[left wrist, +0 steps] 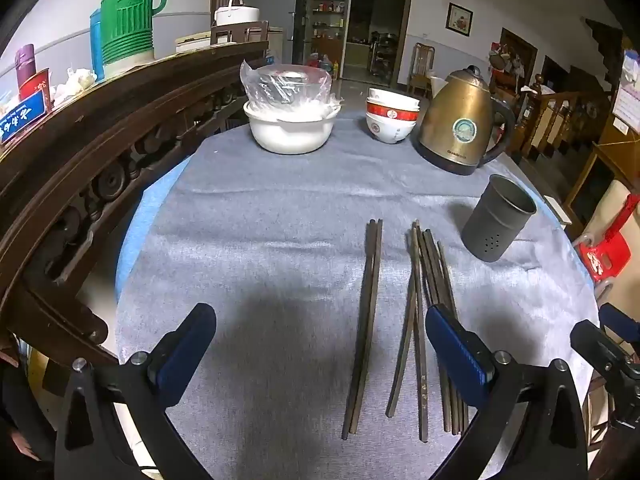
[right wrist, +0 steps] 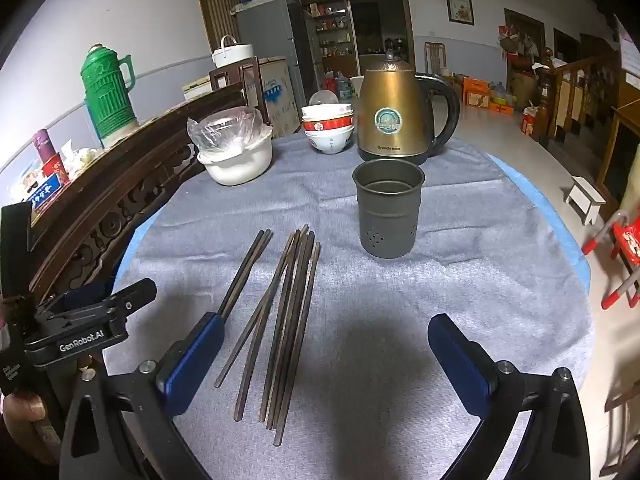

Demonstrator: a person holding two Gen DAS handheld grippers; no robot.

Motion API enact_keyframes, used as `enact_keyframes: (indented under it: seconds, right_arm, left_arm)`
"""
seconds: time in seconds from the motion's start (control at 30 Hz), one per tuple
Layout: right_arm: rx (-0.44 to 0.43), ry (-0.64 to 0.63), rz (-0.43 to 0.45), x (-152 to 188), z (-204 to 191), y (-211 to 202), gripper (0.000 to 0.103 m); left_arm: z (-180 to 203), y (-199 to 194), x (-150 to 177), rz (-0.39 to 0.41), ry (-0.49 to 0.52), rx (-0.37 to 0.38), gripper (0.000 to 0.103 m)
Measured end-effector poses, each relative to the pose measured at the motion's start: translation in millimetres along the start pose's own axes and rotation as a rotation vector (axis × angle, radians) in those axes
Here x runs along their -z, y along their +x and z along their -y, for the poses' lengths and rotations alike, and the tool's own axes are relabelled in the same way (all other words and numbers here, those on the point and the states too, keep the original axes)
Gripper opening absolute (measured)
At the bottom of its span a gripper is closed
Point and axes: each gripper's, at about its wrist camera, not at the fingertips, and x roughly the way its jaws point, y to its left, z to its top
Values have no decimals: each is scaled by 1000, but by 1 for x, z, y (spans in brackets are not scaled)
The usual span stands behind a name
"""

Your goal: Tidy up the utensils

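Both grippers hover low over the near edge of the bench (left wrist: 280, 208), jaws spread wide and holding nothing. Between the fingers of the left gripper (left wrist: 320, 344) lies a pair of dark chopsticks (left wrist: 366, 320), side by side and pointing away; a looser bundle of chopsticks (left wrist: 420, 320) lies just beside them, partly hidden behind that gripper's right finger. From the right gripper (right wrist: 326, 354) the same sticks sit off to the left: the pair (right wrist: 244, 272) runs under its left finger, the bundle (right wrist: 288, 320) fans out just inside it, and only bare grey cloth (right wrist: 400, 320) lies between the fingertips.

Only the right view looks down into the grey metal holder (right wrist: 388, 210), which stands upright beyond the bundle, with small holes near its base, and nothing visible inside. The left view shows that holder (left wrist: 498, 220) from the side, off to the right and apart from the sticks. The right view also catches the left gripper's black body and a hand (right wrist: 24, 412) around its handle; the left view shows just an edge of the right gripper at its far right.

At the back of the bench stand a white pot (right wrist: 236, 160) with crumpled clear plastic over something I cannot make out, a stack of red-banded bowls (right wrist: 328, 128), and a brass-coloured kettle (right wrist: 400, 116). A green flask (left wrist: 128, 12) stands on the dark carved wooden sideboard (left wrist: 100, 140) to the left.
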Motion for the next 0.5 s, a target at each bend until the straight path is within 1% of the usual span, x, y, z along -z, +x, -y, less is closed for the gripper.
enact_keyframes:
  seconds: [0.27, 0.43, 0.5]
  right_arm:
    - [3, 0, -1, 0, 0, 0, 103]
    - [0, 1, -1, -1, -1, 0, 103]
    - [0, 0, 0, -1, -2, -2, 103]
  left_arm:
    - [3, 1, -1, -2, 0, 1, 103]
    - [9, -5, -5, -1, -5, 1, 103]
    - [1, -2, 1, 5, -6, 12, 103]
